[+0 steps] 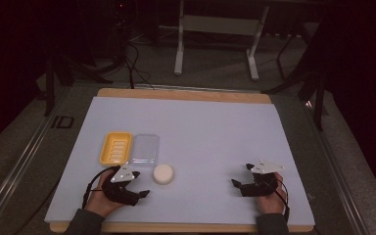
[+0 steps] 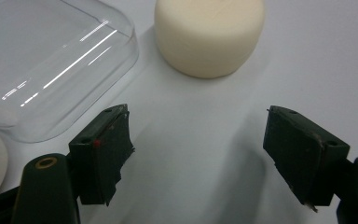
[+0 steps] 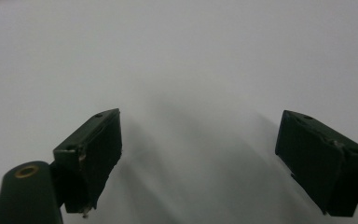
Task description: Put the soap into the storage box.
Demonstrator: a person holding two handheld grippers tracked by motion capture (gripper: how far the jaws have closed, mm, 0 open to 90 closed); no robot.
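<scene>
Soap [image 1: 163, 174]: a round, cream-white cake, low and thick, lying flat on its broad face; being round, it has no long axis and points no particular way.
Soap's place: on the white table sheet [image 1: 210, 142], near the person's edge, just right of the left gripper [image 1: 141, 184] and just in front of the clear lid [image 1: 144, 149], apart from it.
Clear lid: rectangular with rounded corners, long axis running away from the person, side by side with the yellow dish [image 1: 115, 148].
Yellow dish: ribbed inside, same long axis.
Left gripper: jaws spread wide, nothing between them, aimed toward the soap [image 2: 209, 35] and the lid [image 2: 51, 60].
Right gripper [image 1: 242, 175]: jaws wide apart, empty, over bare sheet, well right of the soap.
</scene>
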